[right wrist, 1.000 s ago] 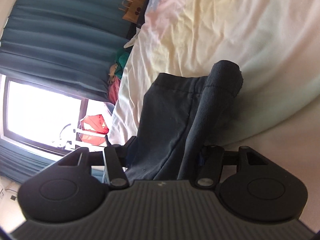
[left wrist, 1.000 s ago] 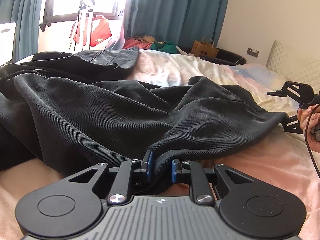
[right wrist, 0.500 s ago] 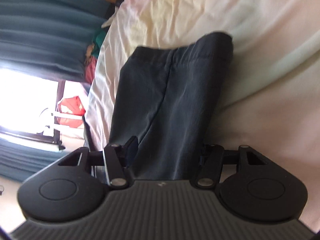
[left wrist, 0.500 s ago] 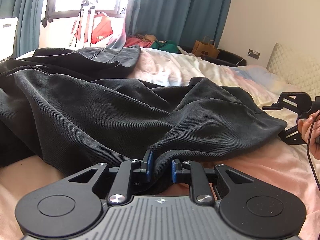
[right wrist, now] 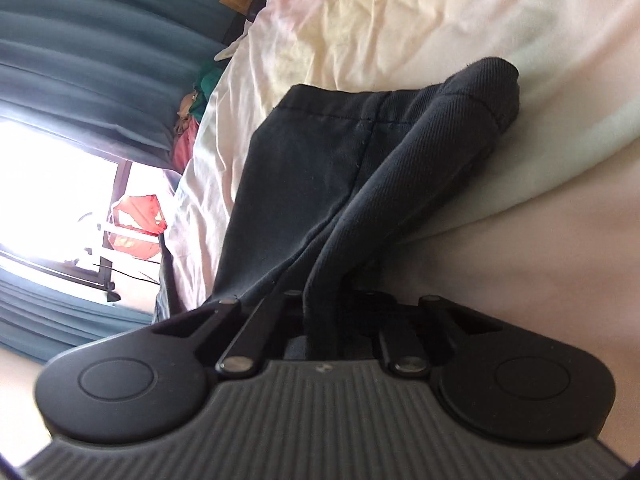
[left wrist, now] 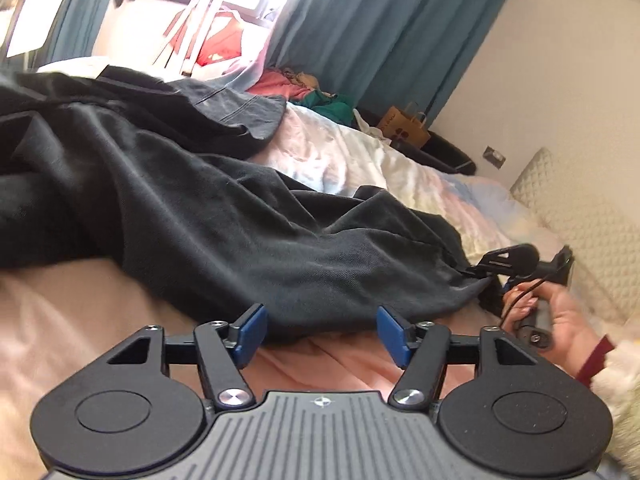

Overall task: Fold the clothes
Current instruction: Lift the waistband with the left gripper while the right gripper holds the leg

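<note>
Blue pads (left wrist: 250, 330) of my left claw (left wrist: 320, 334) stand wide and are opening, with nothing pressed between them; the hem of the dark trousers (left wrist: 224, 224) lies just beyond their tips on the pink bed sheet (left wrist: 72, 320). My right claw (right wrist: 320, 316) is clamped tight on a ridge of the same trousers (right wrist: 304, 184), the cloth running up from the jaws toward a cuffed end on the pale duvet (right wrist: 392, 20). In the left view my right hand (left wrist: 560, 316) holds that claw at the trousers' far corner. Farther off, the trousers spread across the bed toward a heap of coloured clothes (left wrist: 308, 90), a brown paper bag (left wrist: 404, 130) and teal curtains (left wrist: 380, 32).
</note>
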Demonstrator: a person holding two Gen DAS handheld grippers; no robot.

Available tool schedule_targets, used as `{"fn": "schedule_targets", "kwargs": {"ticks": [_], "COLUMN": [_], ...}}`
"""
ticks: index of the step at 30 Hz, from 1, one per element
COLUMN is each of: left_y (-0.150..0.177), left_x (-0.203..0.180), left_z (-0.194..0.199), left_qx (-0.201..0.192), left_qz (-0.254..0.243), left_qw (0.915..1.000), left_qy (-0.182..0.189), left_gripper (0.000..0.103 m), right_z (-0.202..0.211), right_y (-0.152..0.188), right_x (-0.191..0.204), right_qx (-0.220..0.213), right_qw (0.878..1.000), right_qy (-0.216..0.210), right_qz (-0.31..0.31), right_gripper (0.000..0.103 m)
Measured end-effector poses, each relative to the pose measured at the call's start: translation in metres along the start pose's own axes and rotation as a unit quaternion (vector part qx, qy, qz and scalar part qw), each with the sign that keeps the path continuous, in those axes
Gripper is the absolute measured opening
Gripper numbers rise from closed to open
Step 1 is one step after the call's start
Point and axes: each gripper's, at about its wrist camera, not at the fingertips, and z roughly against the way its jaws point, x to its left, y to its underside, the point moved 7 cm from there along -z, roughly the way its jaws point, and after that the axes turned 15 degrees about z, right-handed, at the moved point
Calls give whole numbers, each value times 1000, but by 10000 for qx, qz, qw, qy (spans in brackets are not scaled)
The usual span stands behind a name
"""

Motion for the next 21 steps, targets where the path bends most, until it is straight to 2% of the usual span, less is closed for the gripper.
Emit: {"fn": "schedule_targets", "kwargs": {"ticks": [2, 3, 4, 5, 6, 8, 9, 10, 13, 15, 16, 18, 19, 21], "left_y": [-9, -16, -26, -36, -43, -53, -55, -57, -63, -70, -75, -80, -82, -86], "left_x": [19, 33, 50, 72, 94, 134, 153, 172, 205, 212, 214, 217, 219, 221], "left_z": [17, 26, 34, 41, 47, 56, 61, 66, 78, 81, 82, 84, 86, 94], "left_qx": [-59, -173, -299, -438, -567, -810, -1006, -1219, -1846, -2103, -2206, -2232, -2240, -2240], "left_qz": [686, 1093, 1581, 2216, 2812, 3867, 4385, 4903, 5726, 5849, 5805, 5662, 5627, 5553], "left_qw": [9976, 9937, 9865, 9734, 9571, 9179, 8927, 8629, 7987, 7833, 7838, 7930, 7947, 7996], "left_qy": [-94, -197, -301, -394, -403, -363, -270, -159, 120, 112, 28, -282, -414, -455], "left_gripper": [80, 80, 81, 83, 83, 83, 83, 83, 79, 74, 67, 44, 28, 18], "right_z": [8, 12, 16, 19, 19, 18, 17, 14, 5, -1, -4, -7, -8, -8], "right_y": [-12, -18, -24, -30, -33, -38, -39, -38, -38, -38, -39, -40, -41, -44], "right_x": [1, 1, 1, 1, 0, -1, 0, 0, -4, -12, -16, -24, -28, -35], "right_qx": [-311, -466, -612, -708, -736, -759, -762, -740, -661, -643, -630, -647, -667, -717], "right_qw": [9995, 9989, 9980, 9973, 9970, 9968, 9966, 9965, 9973, 9974, 9969, 9956, 9948, 9935], "right_qy": [-60, -90, -130, -183, -221, -229, -195, -177, -225, -313, -371, -422, -438, -440], "right_qz": [-10, -15, -27, -47, -43, 113, 234, 332, 211, -125, -288, -530, -633, -766], "right_gripper": [8, 8, 7, 7, 7, 7, 8, 8, 11, 12, 12, 12, 12, 12]}}
